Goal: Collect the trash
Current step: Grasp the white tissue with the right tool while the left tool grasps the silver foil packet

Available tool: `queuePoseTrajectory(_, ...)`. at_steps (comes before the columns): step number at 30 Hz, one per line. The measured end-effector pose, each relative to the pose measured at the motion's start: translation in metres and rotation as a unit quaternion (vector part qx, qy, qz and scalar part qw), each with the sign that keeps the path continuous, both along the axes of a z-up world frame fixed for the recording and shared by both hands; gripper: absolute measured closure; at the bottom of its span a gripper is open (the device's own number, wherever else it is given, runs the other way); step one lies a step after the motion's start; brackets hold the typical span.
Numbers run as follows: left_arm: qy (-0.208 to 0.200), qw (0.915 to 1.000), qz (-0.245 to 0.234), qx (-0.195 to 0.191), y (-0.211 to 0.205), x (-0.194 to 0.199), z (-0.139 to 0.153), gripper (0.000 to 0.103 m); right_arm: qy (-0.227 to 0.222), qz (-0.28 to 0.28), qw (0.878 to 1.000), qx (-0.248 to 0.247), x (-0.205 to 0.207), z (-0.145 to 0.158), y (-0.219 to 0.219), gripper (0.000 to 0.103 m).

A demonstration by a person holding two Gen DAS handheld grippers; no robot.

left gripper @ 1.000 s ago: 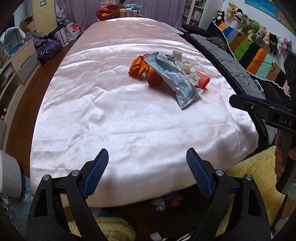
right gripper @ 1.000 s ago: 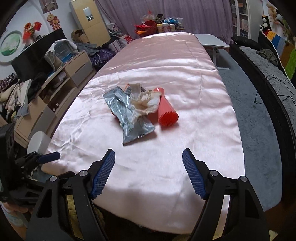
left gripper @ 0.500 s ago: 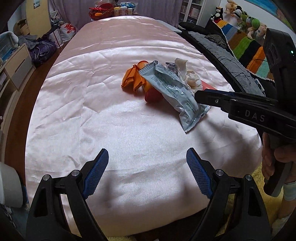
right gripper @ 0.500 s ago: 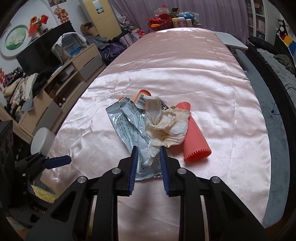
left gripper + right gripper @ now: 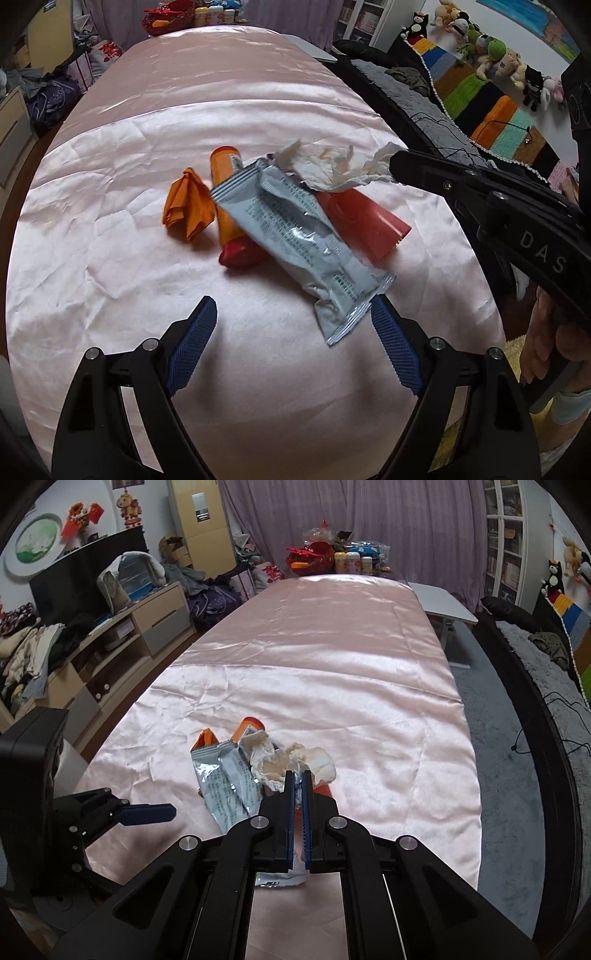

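A pile of trash lies on the pink satin table: a crumpled white tissue, a silver foil wrapper, an orange crumpled paper, an orange-and-red tube and a red ribbed tube. My right gripper is shut on the tissue, which is drawn taut toward it in the left wrist view, above the wrapper. My left gripper is open and empty, just short of the wrapper's near end.
A red basket and several jars stand at the table's far end. A black sofa with a striped blanket and plush toys runs along the right. A cluttered TV cabinet is at the left. A small white side table stands beside the table.
My right gripper closed, moved forward and took hold of the tissue. My left gripper moved forward toward the pile and stayed open.
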State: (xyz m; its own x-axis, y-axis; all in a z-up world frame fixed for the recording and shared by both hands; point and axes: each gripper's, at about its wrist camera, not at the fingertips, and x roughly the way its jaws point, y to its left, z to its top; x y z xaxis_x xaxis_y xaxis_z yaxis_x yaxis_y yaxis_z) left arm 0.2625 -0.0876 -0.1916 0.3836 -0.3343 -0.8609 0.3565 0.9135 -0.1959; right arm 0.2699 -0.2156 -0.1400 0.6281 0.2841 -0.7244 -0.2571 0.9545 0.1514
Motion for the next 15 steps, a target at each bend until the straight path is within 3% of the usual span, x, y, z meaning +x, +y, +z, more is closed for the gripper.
queuePoseTrajectory(6, 0.005, 0.9999, -0.009, 0.000, -0.024, 0.016, -0.005, 0.024, -0.014, -0.014, 1.000, -0.001, 0.006, 0.009, -0.018, 0.098)
queuePoseTrajectory(10, 0.013, 0.9998, -0.010, 0.013, -0.032, 0.025, -0.015, 0.048, -0.011, -0.011, 1.000, 0.000, 0.006, 0.007, -0.024, 0.098)
queuePoseTrajectory(12, 0.006, 0.9998, -0.013, 0.016, -0.035, 0.024, -0.014, 0.051, -0.006, -0.007, 1.000, 0.001, 0.006, 0.003, -0.025, 0.098)
queuePoseTrajectory(15, -0.003, 0.9997, -0.020, 0.013, -0.035, 0.022, -0.009, 0.065, 0.001, -0.004, 1.000, 0.004, 0.005, -0.002, -0.024, 0.098)
